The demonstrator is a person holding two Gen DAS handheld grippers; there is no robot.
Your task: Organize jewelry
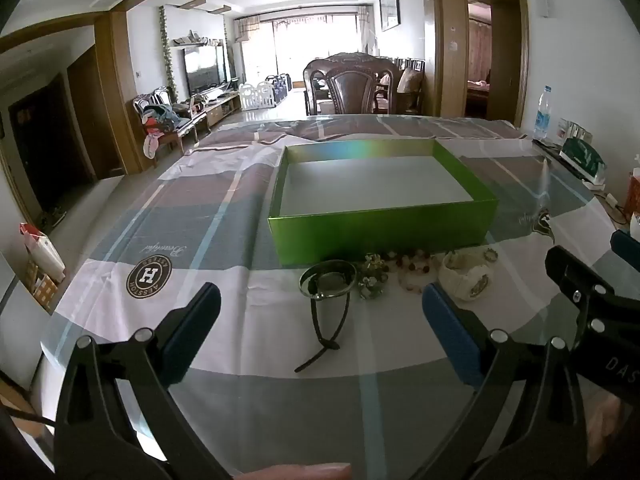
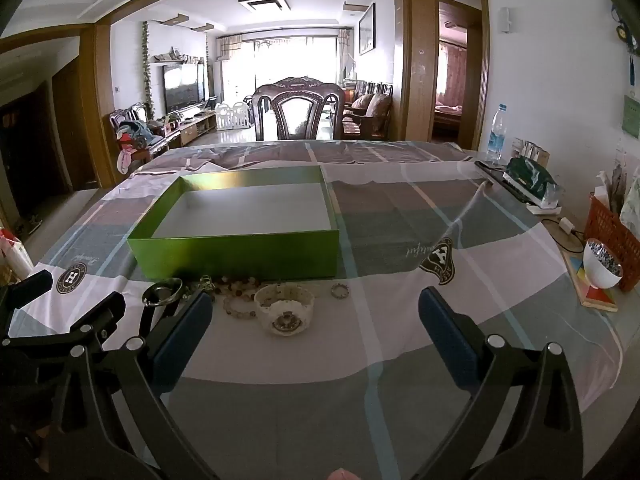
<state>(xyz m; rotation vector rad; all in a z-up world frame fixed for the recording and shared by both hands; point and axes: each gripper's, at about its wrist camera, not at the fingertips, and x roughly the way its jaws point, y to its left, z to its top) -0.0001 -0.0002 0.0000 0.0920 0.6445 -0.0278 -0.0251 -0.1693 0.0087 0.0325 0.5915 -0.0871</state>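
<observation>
Both my grippers hang above the cloth w/ jaws spread wide, nothing between the pads. The jewelry sits in a row along the near wall of the green box (image 1: pixel 380 220), which is empty. L to R: dark ring w/ black strap (image 1: pixel 328 278), gold clasp piece (image 1: pixel 372 276), bead bracelets (image 1: pixel 412 270), white watch (image 2: pixel 285 308), small ring (image 2: pixel 340 291). Left gripper (image 1: pixel 320 324) lines up almost dead-on w/ the strap piece; its strap runs toward me, roughly along the fingers, so I'd close across it w/o turning the wrist. Right gripper (image 2: pixel 316 320) has the watch ahead, slightly left of centre, lying face-up w/ its band curled. So, imo: left takes the strap piece, right takes the watch, each then goes fwd over the near wall.
</observation>
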